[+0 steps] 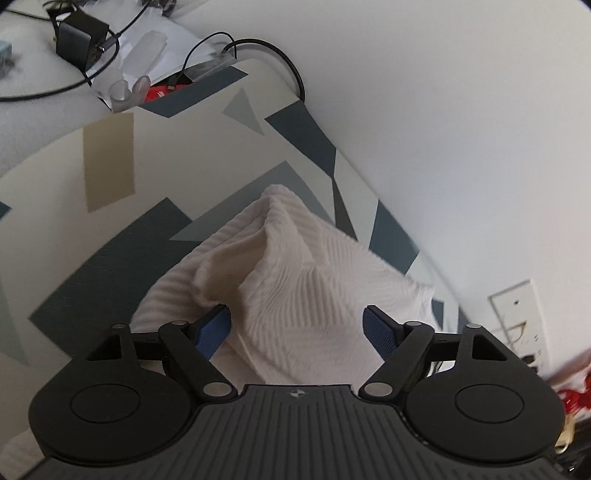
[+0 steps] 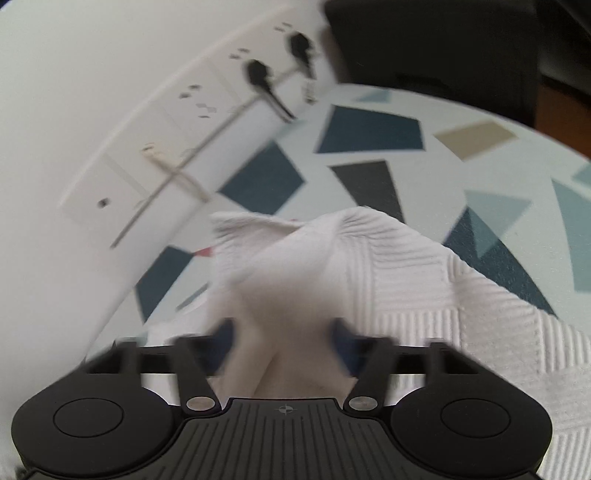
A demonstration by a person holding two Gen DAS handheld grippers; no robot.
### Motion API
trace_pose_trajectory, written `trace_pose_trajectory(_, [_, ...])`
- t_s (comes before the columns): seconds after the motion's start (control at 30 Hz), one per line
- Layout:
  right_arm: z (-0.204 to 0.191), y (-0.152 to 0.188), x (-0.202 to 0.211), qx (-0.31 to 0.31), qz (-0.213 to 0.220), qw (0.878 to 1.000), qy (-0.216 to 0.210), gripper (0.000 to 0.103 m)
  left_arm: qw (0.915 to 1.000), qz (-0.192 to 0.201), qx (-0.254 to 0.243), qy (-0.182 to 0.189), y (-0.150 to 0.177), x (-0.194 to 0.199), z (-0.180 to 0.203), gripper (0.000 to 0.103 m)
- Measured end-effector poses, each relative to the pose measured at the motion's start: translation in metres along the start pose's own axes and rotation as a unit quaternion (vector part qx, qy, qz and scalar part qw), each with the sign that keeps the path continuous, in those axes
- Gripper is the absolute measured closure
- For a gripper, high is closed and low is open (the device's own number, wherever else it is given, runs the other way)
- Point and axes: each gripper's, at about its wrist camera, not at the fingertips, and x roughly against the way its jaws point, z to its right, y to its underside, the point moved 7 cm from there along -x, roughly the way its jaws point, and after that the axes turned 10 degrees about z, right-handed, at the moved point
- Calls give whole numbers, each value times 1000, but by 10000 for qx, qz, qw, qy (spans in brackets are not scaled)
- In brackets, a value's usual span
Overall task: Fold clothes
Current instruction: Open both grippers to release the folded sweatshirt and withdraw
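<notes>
Your left gripper [image 1: 297, 325] has its jaws wide, with a raised fold of the white ribbed cloth [image 1: 295, 273] between them. Your right gripper [image 2: 284, 343] is blurred, jaws apart around the cloth, which lies on the patterned surface [image 2: 369, 129]

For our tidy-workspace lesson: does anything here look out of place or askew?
The white ribbed cloth lies bunched in a peak on the patterned tabletop, not flat. Behind it, black cables, a charger and plastic wrapping clutter the far edge.
</notes>
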Motion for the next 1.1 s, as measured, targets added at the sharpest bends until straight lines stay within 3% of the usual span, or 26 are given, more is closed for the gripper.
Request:
trace_pose_trajectory(0.03, [3,-3,-3,-231,-39,9997,-55,95,10000,-16,15,44,-2,-2,2,64])
trace_pose_trajectory(0.1, [2,-14,-6,-466,23,9987,-227,97,9999,-82,40,45,-5,-7,5,95])
trace_pose_trajectory(0.3, [-12,-57,-16,-1187,377,9895,-737,98,9995,313,-46,29,-32,-19,25,95])
trace_pose_trajectory(0.4, [-10,-70,-30,-1440,637,9850,-701,97,9983,559,-148,-3,-48,-31,38,95])
trace_pose_trajectory(0.43, [-9,-69,-34,-1509,622,9842,-687,92,9981,604,-111,-17,-53,-37,41,95])
trace_pose_trajectory(0.47, [-8,-66,-37,-1584,553,9835,-678,80,9983,586,-8,1,-57,-43,42,95])
trace_pose_trajectory(0.57, [-10,-52,-41,-1568,398,9839,-760,68,9982,530,286,52,-70,-57,45,78])
trace_pose_trajectory(0.63, [-18,-41,-36,-1336,347,9868,-843,64,9974,625,347,93,-81,-61,50,50])
trace_pose_trajectory(0.7, [-28,-30,-30,-1124,238,9886,-973,58,9967,782,177,87,-94,-60,60,39])
trace_pose_trajectory(0.83, [-56,0,-25,-521,-247,9890,-1361,56,9920,1184,-313,315,-119,-45,86,35])
trace_pose_trajectory(0.93, [-75,24,-18,-111,-549,9860,-1572,55,9899,1070,-858,349,-110,-35,96,31])
trace_pose_trajectory(1.03, [-94,50,-13,1103,-567,9825,-1389,50,9862,875,-1390,196,-87,-38,92,23])
trace_pose_trajectory(1.1, [-107,67,-12,2313,-360,9668,-1021,41,9823,736,-1719,57,-71,-43,87,16])
